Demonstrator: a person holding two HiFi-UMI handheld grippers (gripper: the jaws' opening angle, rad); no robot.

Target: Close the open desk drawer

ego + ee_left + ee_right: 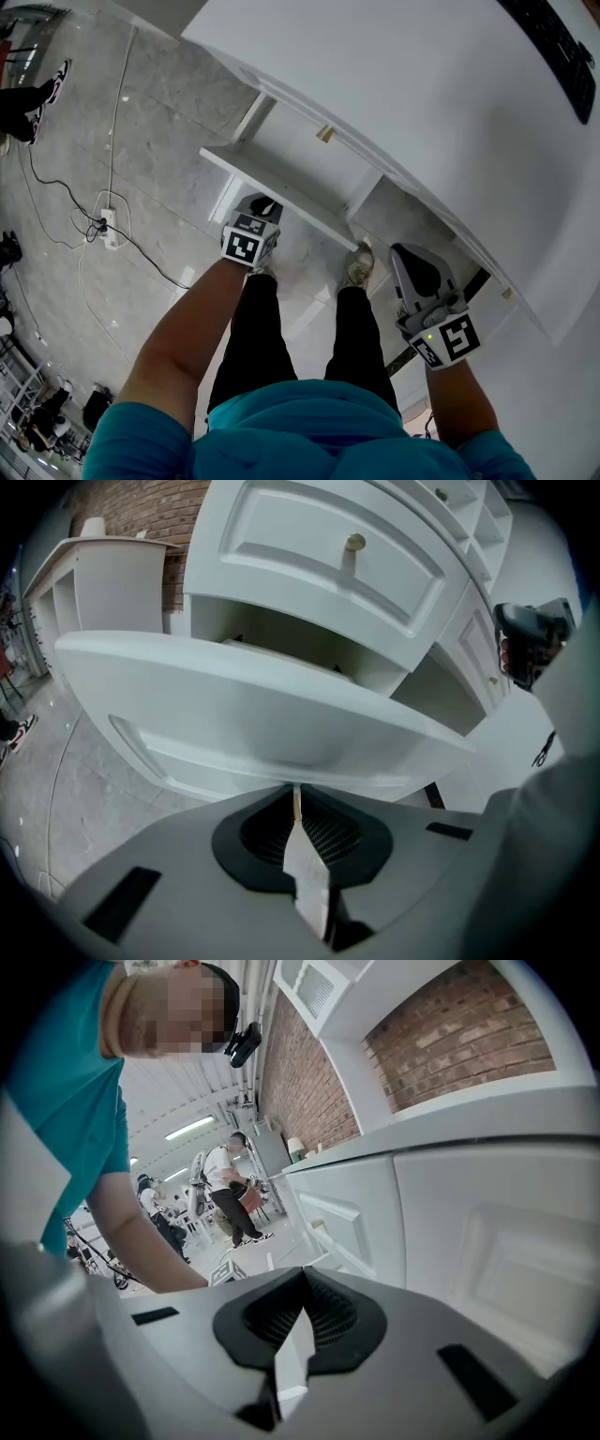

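The white desk [441, 103] has one drawer [281, 178] pulled out over the floor. My left gripper [262, 202] is shut and empty, its tips right at the drawer's front panel. In the left gripper view that panel [262, 714] fills the middle and the shut tips [297, 794] meet its lower edge; I cannot tell if they press on it. Above it sits a closed drawer with a small knob [354, 543]. My right gripper [403, 251] hangs shut and empty by the desk's right cabinet, apart from the drawer. In its own view the shut gripper [302, 1274] faces white cabinet panels [487, 1241].
A dark keyboard [562, 47] lies on the desktop at the far right. A power strip with cables [108, 225] lies on the grey floor to the left. The person's shoes [358, 267] stand under the drawer. Other people [225, 1185] stand far off in the room.
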